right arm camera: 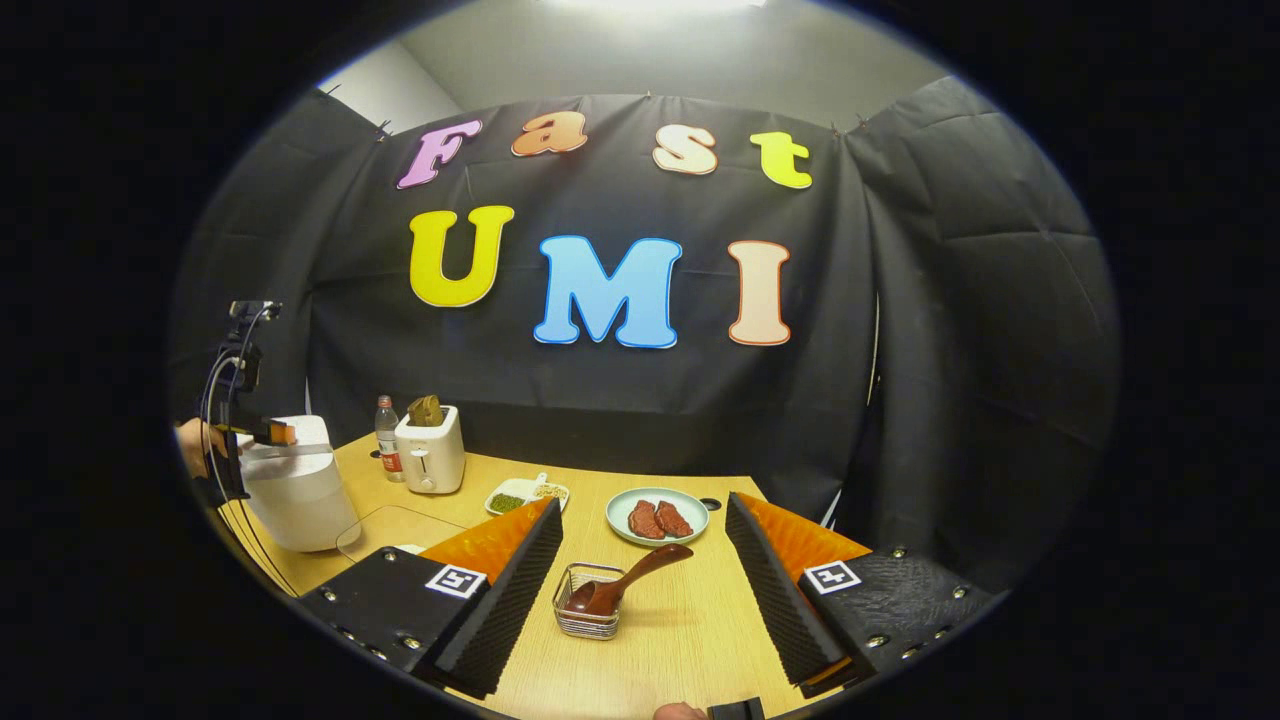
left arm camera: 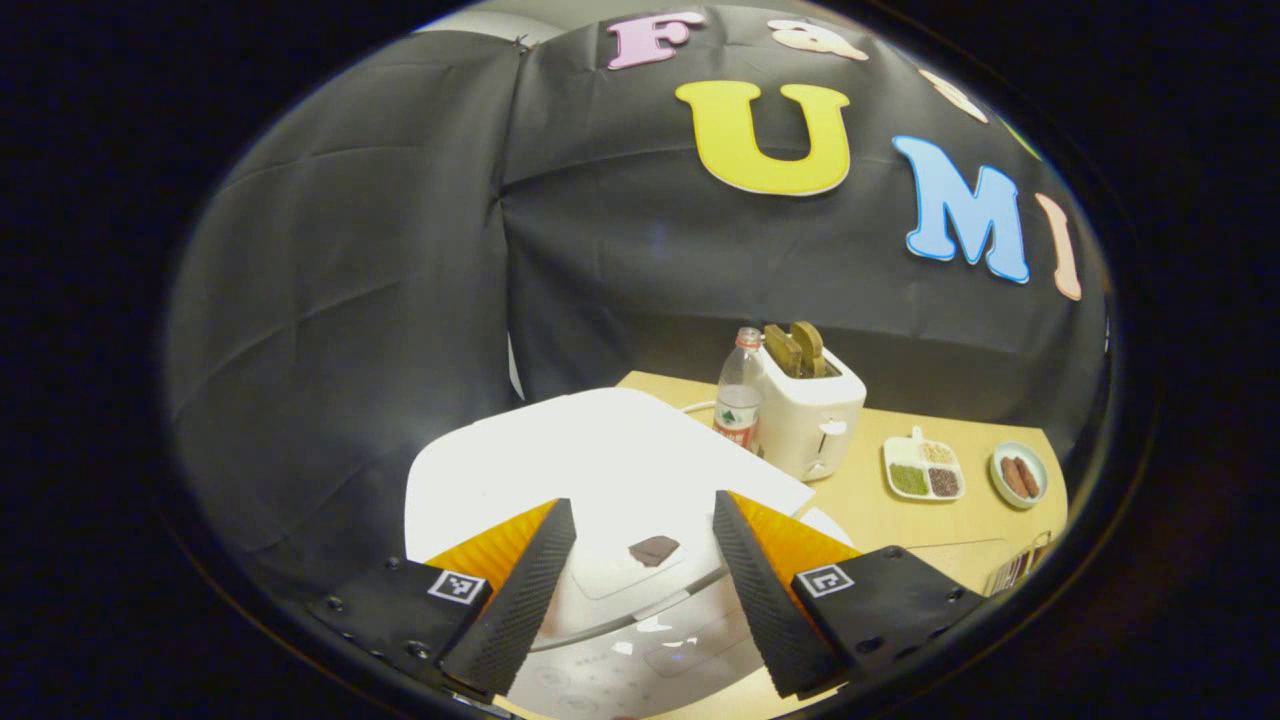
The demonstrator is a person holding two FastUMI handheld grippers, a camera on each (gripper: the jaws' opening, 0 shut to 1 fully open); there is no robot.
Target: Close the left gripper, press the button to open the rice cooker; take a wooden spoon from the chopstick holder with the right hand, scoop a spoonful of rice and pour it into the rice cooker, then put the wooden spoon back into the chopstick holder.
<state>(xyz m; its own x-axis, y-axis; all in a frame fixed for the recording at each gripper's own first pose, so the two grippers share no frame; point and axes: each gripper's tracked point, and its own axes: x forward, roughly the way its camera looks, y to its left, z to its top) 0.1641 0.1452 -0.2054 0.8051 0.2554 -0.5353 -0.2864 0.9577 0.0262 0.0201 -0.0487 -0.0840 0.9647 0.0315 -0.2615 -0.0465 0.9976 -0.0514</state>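
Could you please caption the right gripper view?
Open right gripper faces the wooden spoon in its wire holder.

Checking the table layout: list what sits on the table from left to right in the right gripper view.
Rice cooker → water bottle → toaster → divided dish → wire holder with wooden spoon → plate.

White rice cooker [left arm camera: 600,470], brown wooden spoon [right arm camera: 625,580]

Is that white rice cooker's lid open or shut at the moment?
Shut. The rice cooker has its lid lying flat on the body, and the open left gripper hovers just above it.
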